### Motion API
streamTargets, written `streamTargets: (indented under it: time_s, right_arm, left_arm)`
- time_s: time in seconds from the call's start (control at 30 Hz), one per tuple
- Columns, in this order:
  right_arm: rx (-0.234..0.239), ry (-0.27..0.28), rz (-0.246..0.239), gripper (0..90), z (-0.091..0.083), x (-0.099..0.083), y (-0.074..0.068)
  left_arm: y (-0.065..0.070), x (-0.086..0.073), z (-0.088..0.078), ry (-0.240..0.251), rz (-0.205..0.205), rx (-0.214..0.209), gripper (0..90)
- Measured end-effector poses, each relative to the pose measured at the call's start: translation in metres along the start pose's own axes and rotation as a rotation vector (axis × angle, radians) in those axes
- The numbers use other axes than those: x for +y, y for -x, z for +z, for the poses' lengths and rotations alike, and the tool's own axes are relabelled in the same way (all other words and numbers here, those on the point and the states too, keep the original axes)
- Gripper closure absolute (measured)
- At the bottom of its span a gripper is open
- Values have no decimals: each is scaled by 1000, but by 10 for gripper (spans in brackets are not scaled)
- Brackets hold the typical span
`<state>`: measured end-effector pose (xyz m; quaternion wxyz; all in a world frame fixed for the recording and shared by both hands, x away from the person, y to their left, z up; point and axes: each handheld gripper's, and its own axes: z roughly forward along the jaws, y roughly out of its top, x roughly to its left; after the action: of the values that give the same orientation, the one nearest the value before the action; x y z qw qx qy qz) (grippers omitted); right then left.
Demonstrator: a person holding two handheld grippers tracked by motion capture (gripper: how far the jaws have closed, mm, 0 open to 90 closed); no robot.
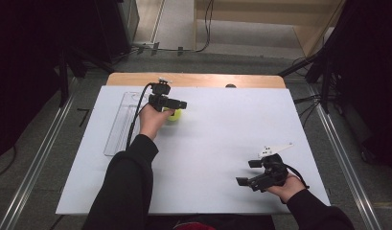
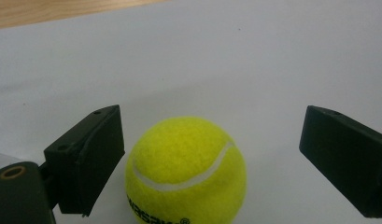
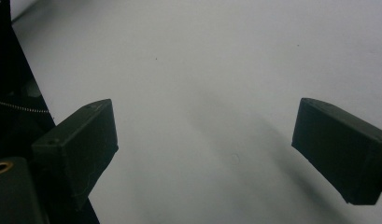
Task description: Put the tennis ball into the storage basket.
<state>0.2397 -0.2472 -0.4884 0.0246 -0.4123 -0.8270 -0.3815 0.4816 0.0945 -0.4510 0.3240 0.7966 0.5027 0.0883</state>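
Observation:
A yellow tennis ball (image 1: pixel 174 115) lies on the white table top (image 1: pixel 217 129) toward the back left. In the left gripper view the ball (image 2: pixel 186 170) sits between the two black jaws, close to the left one, with a gap on the right side. My left gripper (image 1: pixel 177 108) is open around it, held from above by a hand. My right gripper (image 1: pixel 247 172) is near the front right of the table, open, with bare white surface between its jaws (image 3: pixel 205 154).
A clear plastic tray (image 1: pixel 121 122) lies along the left side of the table top. A wooden strip (image 1: pixel 193 79) runs along the table's far edge. Metal rails (image 1: pixel 35 163) flank the table on the floor.

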Motion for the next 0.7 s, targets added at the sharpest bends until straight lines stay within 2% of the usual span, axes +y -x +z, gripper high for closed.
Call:
streamTargets:
  time_s: [0.33,0.7]
  right_arm:
    - [0,-1,-1,50,0,0,0]
    - [0,-1,0,50,0,0,0]
  left_arm:
    - [-2,-6,8,-14,-19,7,67]
    - [3,-8,15,-35,1,31,67]
